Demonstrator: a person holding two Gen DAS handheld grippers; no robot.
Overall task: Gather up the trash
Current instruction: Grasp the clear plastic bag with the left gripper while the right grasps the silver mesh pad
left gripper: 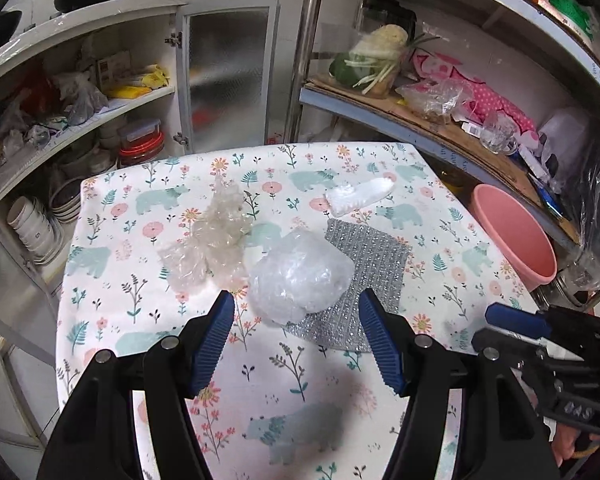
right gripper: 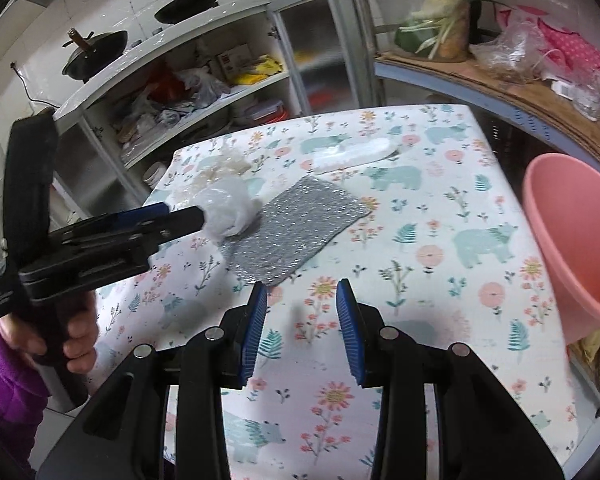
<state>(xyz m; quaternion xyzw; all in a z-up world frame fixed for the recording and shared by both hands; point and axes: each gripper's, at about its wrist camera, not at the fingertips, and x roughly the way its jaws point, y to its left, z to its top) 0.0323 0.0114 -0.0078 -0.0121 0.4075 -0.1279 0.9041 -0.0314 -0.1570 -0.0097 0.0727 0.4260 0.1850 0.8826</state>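
Crumpled clear plastic makes up most of the trash on the tabletop (left gripper: 112,288), which wears a cloth printed with bears and flowers. In the left wrist view a white-clear wad (left gripper: 300,276) sits at centre frame, resting partly on a silver sheet (left gripper: 364,264) of bubble foil. Just left of the wad lies a yellowish wrap (left gripper: 212,240), touching or nearly touching it. A white packet (left gripper: 360,196) lies apart from these, toward the upper middle of the frame. A pink bin (left gripper: 516,236) stands off the tabletop's right edge, its mouth tilted toward the camera.

The left gripper (left gripper: 296,324) has its jaws spread wide and released, with the wad just beyond the fingertips and nothing pressed between them. From the right wrist view the left gripper (right gripper: 198,212) reaches in from the left of the frame with its tips at the wad (right gripper: 232,212) (contact cannot be told from here), held by a hand (right gripper: 76,332) in a purple sleeve (right gripper: 4,380).

The right gripper (right gripper: 302,292) has its jaws partly apart and empty, above bare cloth just below the sheet (right gripper: 296,232). The bin (right gripper: 576,232) fills the right edge of that frame.
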